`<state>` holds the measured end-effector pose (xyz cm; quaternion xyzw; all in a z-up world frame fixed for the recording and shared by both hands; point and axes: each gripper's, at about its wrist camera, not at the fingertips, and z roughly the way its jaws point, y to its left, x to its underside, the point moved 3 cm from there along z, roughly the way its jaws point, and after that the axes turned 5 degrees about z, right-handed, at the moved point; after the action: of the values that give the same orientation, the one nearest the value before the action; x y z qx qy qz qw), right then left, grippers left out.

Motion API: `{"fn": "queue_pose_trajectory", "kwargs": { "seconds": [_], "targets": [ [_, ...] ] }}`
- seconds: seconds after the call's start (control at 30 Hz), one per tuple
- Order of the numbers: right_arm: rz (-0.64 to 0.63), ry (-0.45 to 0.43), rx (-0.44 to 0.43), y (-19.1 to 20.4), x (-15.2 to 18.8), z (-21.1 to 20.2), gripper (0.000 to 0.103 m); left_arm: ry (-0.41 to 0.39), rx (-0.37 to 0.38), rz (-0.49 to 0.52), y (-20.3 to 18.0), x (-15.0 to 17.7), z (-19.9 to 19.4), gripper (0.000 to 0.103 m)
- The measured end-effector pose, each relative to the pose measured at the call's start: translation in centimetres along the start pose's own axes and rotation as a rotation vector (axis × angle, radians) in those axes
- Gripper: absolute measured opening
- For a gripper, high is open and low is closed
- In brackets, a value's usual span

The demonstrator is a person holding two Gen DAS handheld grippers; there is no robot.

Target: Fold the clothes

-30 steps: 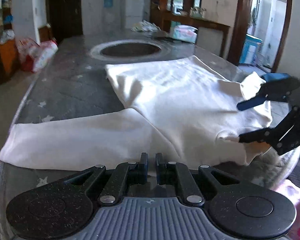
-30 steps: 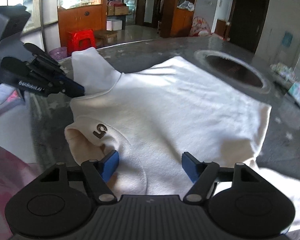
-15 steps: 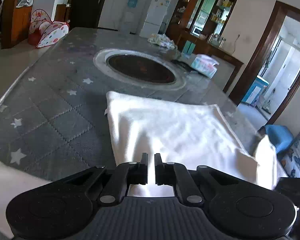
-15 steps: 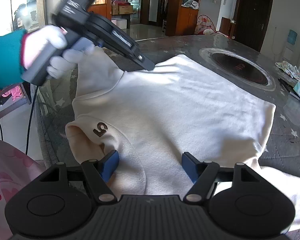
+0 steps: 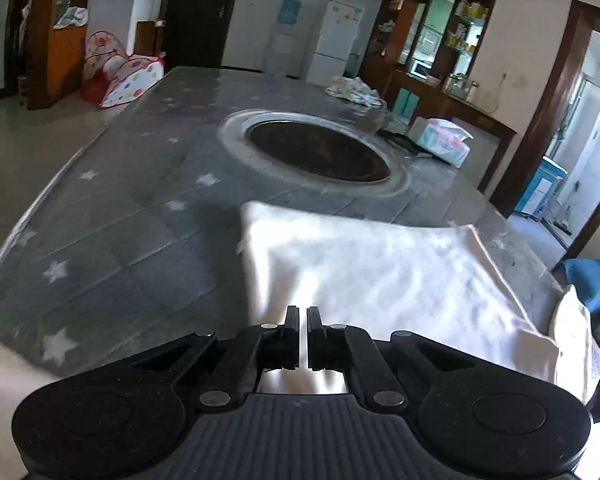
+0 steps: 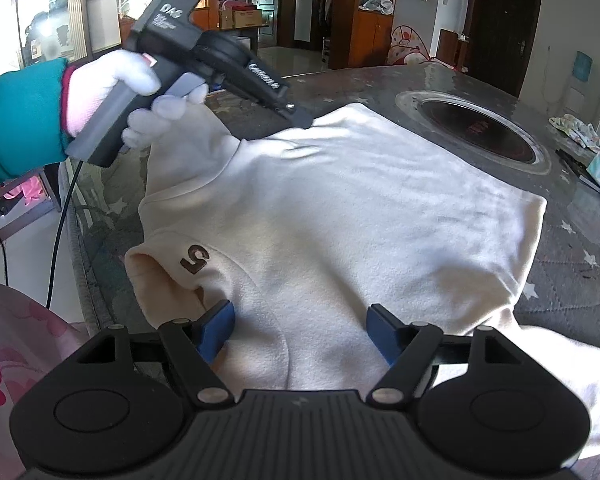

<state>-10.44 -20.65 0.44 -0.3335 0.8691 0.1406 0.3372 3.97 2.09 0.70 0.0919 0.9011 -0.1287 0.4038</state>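
Cream sweater spread on grey surface. Left gripper, clamped on sleeve, now lifted from near edge over body: sleeve fold underway. Right gripper apart at collar, idle.

Window daylight glares; fisheye bends edges, left view motion-blurred.

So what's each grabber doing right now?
Left gripper: shut on the white sweater, lifting its sleeve.
Right gripper: open over the sweater's collar end.
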Motion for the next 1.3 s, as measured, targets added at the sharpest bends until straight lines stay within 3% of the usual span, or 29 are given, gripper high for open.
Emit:
{"fn": "queue_pose_trajectory", "kwargs": {
  "seconds": [0.13,0.33,0.5,0.57,0.67,0.77,1.0,1.3],
  "targets": [
    [0.004,-0.001,0.002,0.0,0.0,0.0,0.075,0.034,-0.036,-0.025,0.6,-0.5,2.1,0.004],
    [0.009,0.001,-0.003,0.0,-0.1,0.1,0.075,0.024,-0.067,-0.082,2.2,-1.3,2.6,0.004],
    [0.007,-0.001,-0.001,0.0,0.0,0.0,0.075,0.001,-0.02,-0.074,1.4,-1.2,1.4,0.005],
    [0.005,-0.001,0.002,0.0,0.0,-0.1,0.076,0.004,0.004,-0.045,0.7,-0.9,0.9,0.005],
    [0.014,-0.01,0.004,-0.1,-0.1,-0.4,0.076,0.031,-0.033,0.035,-0.1,0.0,1.0,0.005],
    [0.023,-0.019,0.007,-0.3,-0.2,-0.7,0.076,0.024,-0.046,0.042,0.0,0.5,0.7,0.006],
    [0.048,-0.042,0.018,-0.9,-0.5,-1.5,0.076,-0.005,0.047,0.135,-3.6,1.8,-2.8,0.006],
    [0.224,-0.112,0.163,-7.0,0.2,-3.9,0.074,0.027,0.143,0.213,-7.1,5.8,-5.3,0.006]
  ]
}}
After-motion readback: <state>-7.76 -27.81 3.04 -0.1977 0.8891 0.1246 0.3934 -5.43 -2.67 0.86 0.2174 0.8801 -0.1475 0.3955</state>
